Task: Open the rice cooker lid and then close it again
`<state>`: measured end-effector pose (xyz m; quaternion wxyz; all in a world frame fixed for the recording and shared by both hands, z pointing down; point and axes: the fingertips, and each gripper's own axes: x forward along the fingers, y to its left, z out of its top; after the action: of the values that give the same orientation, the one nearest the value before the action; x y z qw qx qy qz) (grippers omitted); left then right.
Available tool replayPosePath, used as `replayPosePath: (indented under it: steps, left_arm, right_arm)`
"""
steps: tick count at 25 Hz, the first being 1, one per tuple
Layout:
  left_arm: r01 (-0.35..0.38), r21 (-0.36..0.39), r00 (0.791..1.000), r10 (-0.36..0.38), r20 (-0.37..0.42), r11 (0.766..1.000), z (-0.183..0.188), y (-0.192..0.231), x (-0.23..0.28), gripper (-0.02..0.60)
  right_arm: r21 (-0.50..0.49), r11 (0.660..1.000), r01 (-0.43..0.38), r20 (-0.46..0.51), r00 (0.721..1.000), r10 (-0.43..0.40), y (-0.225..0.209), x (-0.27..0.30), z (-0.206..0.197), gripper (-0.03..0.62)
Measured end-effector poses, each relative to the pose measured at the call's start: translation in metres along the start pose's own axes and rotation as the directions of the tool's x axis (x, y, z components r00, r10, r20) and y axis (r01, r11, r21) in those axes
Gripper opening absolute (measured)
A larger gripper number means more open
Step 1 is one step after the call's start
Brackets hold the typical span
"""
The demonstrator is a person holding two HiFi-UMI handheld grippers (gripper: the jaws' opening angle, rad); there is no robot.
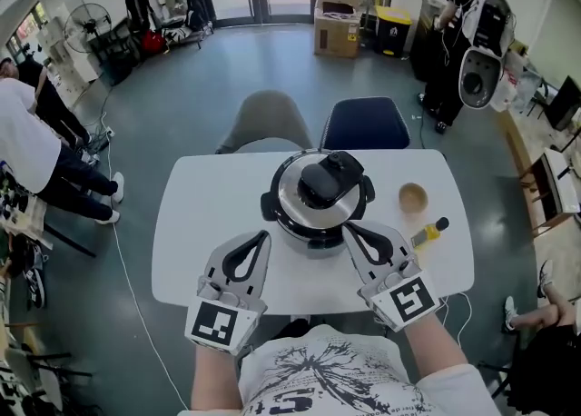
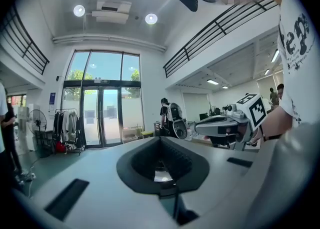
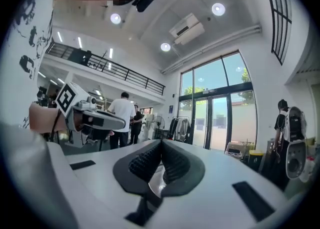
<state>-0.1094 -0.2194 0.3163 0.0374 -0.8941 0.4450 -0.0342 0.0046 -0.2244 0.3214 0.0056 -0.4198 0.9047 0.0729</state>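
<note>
Left gripper (image 1: pixel 264 235): jaws together, nothing between them. It is held level over the near edge of the table, just short of the cooker's left side and not touching it. Its own view (image 2: pixel 160 141) shows the pads meeting at the tip.
Table (image 1: pixel 195 223): white top, and it carries everything listed here.
Rice cooker (image 1: pixel 318 214): stands at the middle of the table, between the two grippers. The body is round with a black grip on each flank, and it looks heavy enough to stay put while the lid is worked.
Lid (image 1: pixel 290 189): polished metal, seated flat on the pot, so it reads as closed. Judged stiff, smooth and slippery on the bare rim, with moderate weight. It is not fragile, but it could clatter if dropped.
Lid handle (image 1: pixel 329 178): black block on top of the lid. This is the best place to take hold, as its dull surface should give the pads more bite than the metal.
Right gripper (image 1: pixel 349 229): jaws together and empty, close to the cooker's near right side, no contact visible. Its own view (image 3: pixel 161 143) confirms the pads are shut.
Cup (image 1: pixel 413 196): small and tan, to the right of the cooker and apart from it.
Bottle (image 1: pixel 428 232): small and yellow with a dark cap, lying near the cup. Neither should obstruct the lid.
</note>
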Motion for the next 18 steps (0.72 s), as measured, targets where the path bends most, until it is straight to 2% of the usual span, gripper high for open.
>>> replayPosePath:
  steps: [6, 11, 14, 18]
  left_arm:
    - [-0.006, 0.007, 1.000, 0.006, 0.004, 1.000, 0.002, 0.002, 0.004, 0.012]
    - [-0.002, 0.004, 1.000, 0.002, 0.004, 1.000, 0.003, 0.004, 0.008, 0.014]
    - [0.000, 0.001, 1.000, 0.000, 0.011, 1.000, 0.004, 0.005, 0.009, 0.012]
    - [0.000, -0.004, 1.000, 0.000, 0.015, 1.000, 0.000, 0.005, 0.009, 0.014]
  right_arm:
    - [-0.012, 0.999, 0.045, -0.015, 0.999, -0.045, -0.009, 0.003, -0.005, 0.014]
    - [-0.021, 0.999, 0.024, -0.031, 0.999, -0.025, -0.007, 0.007, -0.006, 0.014]
    - [-0.023, 0.999, 0.022, -0.093, 0.995, -0.024, -0.009, 0.005, -0.013, 0.014]
    - [-0.014, 1.000, 0.017, -0.084, 0.996, -0.018, -0.010, 0.005, -0.018, 0.013]
